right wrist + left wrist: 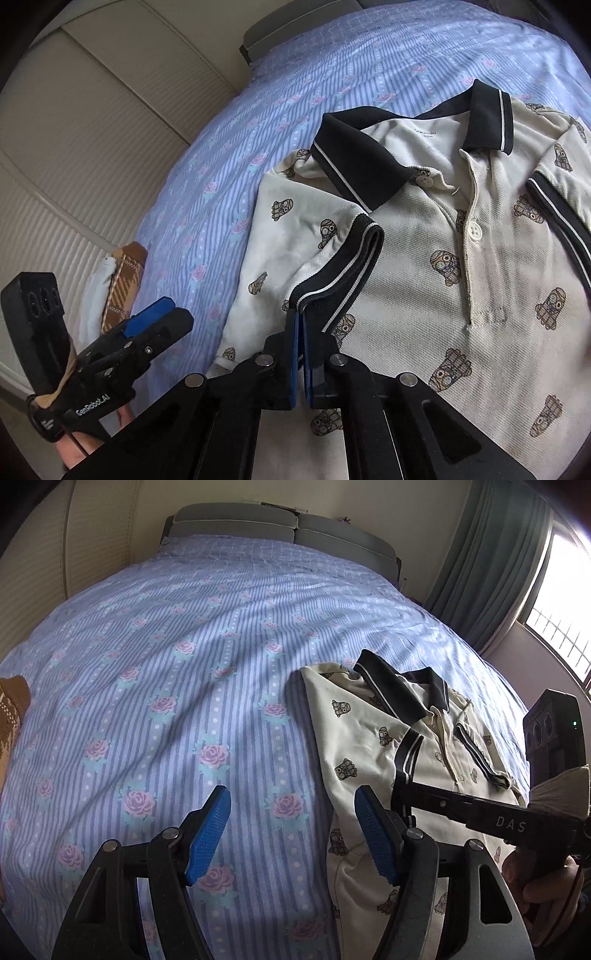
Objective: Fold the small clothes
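Observation:
A cream polo shirt (354, 738) (480, 277) with a black collar and small figure prints lies face up on the bed. Its left sleeve is folded inward over the chest. My right gripper (300, 314) is shut on the black striped sleeve cuff (343, 266) at its lower end. In the left wrist view the right gripper (400, 794) reaches in from the right onto that cuff (406, 753). My left gripper (291, 797) is open and holds nothing; it straddles the shirt's left edge, one pad over the sheet and the other over cream fabric. The right wrist view shows the left gripper (173, 312) at the lower left.
The blue striped bedsheet (166, 664) with pink roses covers the bed. A brown plaid garment (13, 701) (122, 284) lies at the bed's left edge. The grey headboard (236, 520) is at the far end, with a curtain (491, 554) and window (561, 609) to the right.

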`<action>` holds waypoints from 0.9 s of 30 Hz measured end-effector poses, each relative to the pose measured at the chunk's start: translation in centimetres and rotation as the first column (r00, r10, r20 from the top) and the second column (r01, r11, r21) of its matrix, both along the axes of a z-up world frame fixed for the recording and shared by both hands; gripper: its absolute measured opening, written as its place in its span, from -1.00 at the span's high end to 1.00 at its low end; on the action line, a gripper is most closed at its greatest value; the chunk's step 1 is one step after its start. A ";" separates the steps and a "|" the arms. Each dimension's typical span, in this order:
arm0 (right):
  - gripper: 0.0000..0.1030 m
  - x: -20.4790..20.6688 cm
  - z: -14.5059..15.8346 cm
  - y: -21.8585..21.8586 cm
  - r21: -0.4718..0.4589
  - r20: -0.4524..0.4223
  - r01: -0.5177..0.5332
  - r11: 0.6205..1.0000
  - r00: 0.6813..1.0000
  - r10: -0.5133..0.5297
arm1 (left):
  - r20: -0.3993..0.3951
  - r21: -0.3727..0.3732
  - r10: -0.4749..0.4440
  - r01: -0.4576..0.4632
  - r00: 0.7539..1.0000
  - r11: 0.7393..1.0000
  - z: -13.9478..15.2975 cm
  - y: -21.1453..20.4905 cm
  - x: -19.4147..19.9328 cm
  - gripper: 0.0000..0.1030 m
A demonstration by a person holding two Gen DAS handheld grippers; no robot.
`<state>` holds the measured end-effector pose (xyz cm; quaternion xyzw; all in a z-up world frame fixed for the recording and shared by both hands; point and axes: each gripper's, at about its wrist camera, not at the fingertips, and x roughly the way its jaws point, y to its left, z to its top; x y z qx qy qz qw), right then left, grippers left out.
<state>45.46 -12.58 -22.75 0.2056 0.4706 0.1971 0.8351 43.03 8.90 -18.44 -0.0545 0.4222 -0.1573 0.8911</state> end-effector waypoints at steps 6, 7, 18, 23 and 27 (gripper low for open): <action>0.93 0.2 -1.7 -0.7 0.014 -0.035 0.030 0.999 0.999 -0.029 | -0.006 0.019 -0.060 0.060 0.998 0.998 -0.2 -1.8 -0.2 -0.34; 0.93 0.1 -1.5 -0.9 0.023 -0.028 0.034 0.999 0.999 -0.033 | -0.010 0.024 -0.068 0.068 0.998 0.997 -0.4 -2.0 -0.1 -0.35; 0.90 0.6 -1.3 -1.5 -0.065 -0.010 0.048 0.997 0.999 -0.048 | -0.116 0.053 -0.064 0.070 0.991 0.996 -3.3 -2.4 0.8 -0.35; 0.90 0.1 -0.8 -1.3 -0.089 0.007 0.055 0.994 0.998 -0.055 | -0.110 0.075 -0.043 0.052 0.993 0.996 -2.4 -1.9 0.6 -0.35; 0.82 -1.9 1.0 -1.9 -0.095 0.013 0.057 0.994 0.998 -0.056 | -0.066 0.087 -0.052 0.057 0.996 0.995 0.1 -2.3 -0.5 -0.35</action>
